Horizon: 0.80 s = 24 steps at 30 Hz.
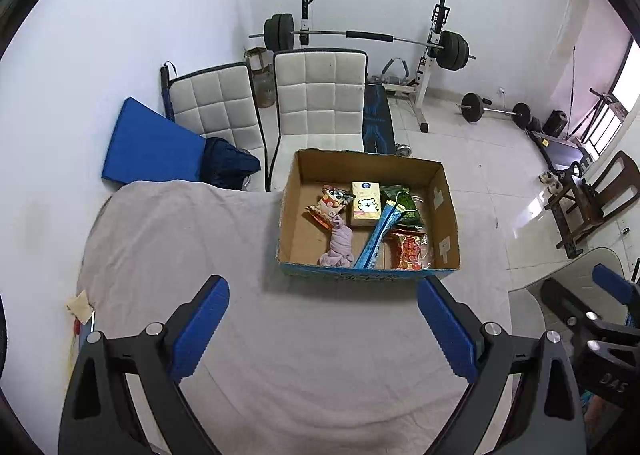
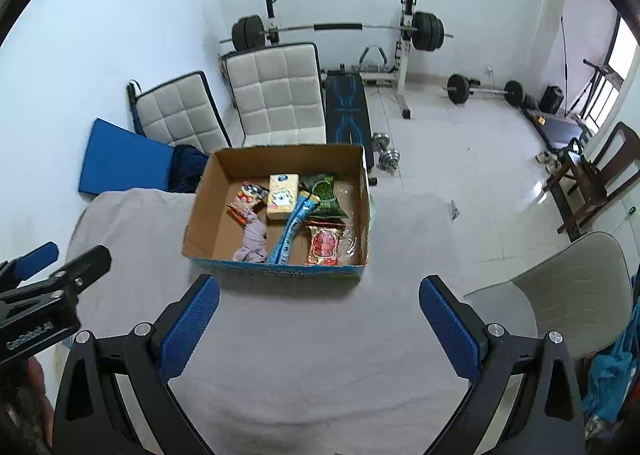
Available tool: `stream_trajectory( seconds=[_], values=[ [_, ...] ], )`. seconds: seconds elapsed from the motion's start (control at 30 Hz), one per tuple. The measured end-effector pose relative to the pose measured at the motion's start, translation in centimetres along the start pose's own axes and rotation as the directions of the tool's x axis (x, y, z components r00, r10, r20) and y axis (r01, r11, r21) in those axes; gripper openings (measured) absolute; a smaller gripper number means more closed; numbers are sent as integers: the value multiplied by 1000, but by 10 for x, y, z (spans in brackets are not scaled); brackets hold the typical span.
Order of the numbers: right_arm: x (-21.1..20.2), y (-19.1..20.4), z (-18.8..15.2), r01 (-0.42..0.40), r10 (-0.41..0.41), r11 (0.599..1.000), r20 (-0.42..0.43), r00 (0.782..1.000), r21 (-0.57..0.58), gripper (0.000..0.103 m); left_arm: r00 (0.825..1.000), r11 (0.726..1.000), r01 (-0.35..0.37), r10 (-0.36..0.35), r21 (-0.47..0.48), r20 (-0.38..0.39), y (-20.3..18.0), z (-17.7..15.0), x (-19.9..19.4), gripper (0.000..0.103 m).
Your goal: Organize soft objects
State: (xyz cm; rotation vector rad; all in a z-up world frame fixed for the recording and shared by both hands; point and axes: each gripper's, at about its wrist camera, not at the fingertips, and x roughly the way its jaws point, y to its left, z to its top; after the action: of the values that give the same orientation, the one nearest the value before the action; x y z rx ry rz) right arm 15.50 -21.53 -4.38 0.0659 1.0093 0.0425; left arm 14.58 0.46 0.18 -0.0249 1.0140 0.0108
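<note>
An open cardboard box (image 1: 448, 215) (image 2: 200, 215) stands at the far side of a table covered in grey cloth (image 1: 180, 247) (image 2: 300, 335). Inside lie a lilac cloth (image 1: 339, 245) (image 2: 253, 240), a yellow tissue pack (image 1: 365, 204) (image 2: 282, 191), a long blue packet (image 1: 378, 235) (image 2: 294, 229), a green packet (image 1: 404, 201) (image 2: 323, 195), a red packet (image 1: 410, 251) (image 2: 325, 245) and an orange snack bag (image 1: 330, 204) (image 2: 246, 199). My left gripper (image 1: 326, 323) is open and empty, short of the box. My right gripper (image 2: 320, 319) is open and empty, also short of the box.
Two white padded chairs (image 1: 320, 99) (image 2: 276, 91) stand behind the table. A blue mat (image 1: 148, 143) leans on the wall at the left. A barbell rack (image 1: 432, 39) and weights stand at the back. A beige chair (image 2: 576, 295) is at the table's right.
</note>
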Motion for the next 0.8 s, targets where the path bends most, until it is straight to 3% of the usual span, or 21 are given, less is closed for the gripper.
stream_trajectory(
  seconds=[0.2,0.43,0.8],
  values=[
    [-56,5,-8,-7,8,1000,61,998,-17,102,999,1000,10,-10,0,36,2,-4,-27,97],
    [-90,10,-17,-4,7,999,72,997,-41,102,998,1000,27,-27,7,55,1,-10,-54,97],
    [-78,6,-12,19,-18,1000,73,997,-19,102,998,1000,-5,5,-1,68,-1,-9,-45,97]
  ],
)
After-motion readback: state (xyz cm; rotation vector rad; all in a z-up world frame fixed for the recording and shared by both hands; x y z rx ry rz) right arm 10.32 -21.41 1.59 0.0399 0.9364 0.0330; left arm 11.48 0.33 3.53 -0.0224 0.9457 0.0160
